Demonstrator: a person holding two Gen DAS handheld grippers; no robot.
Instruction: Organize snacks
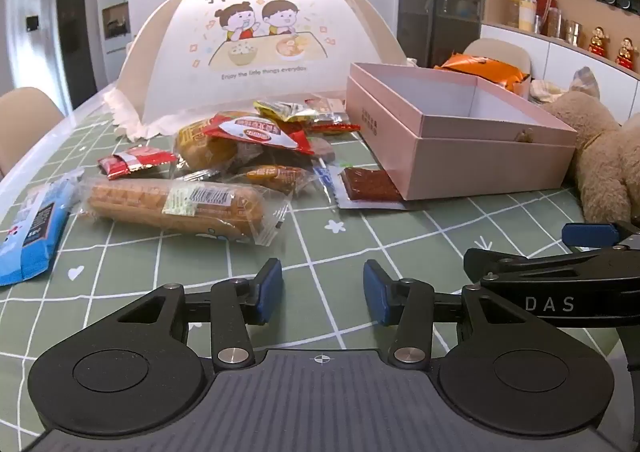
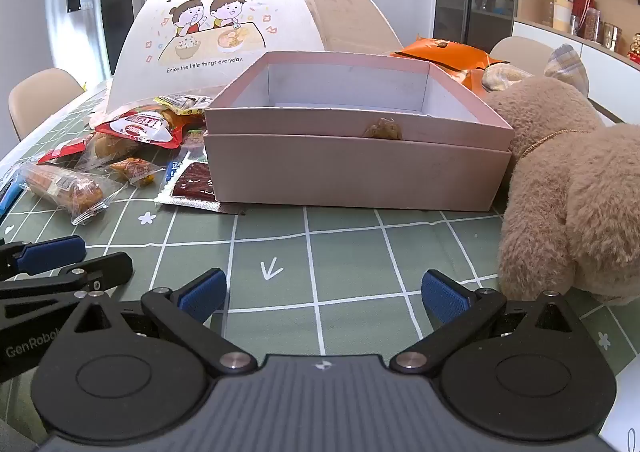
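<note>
Two tongs hover low over the desk (image 2: 348,252), which has a green cloth with white grid lines. The left tongs (image 1: 322,290) are spread with nothing between the blue pads, and the right tongs (image 2: 323,294) are spread wider, also with nothing inside. Before both there is a bare strip of cloth, free up to the snacks and the box.

Further on, the snacks lie in a loose pile (image 1: 240,148) left of the pink box (image 2: 352,156). Nearest is a long bread roll (image 1: 176,206) in clear wrap, with a blue packet (image 1: 32,236) at the left desk edge. A flat packet of red spicy strips (image 1: 368,188) touches the box's front corner. Behind are red and yellow packets, some lying on each other.

The box is open and looks empty, with white walls inside. A brown plush toy (image 2: 568,188) presses on its right side. Behind stands a domed food cover (image 1: 260,32) and an orange bag (image 2: 444,56).
</note>
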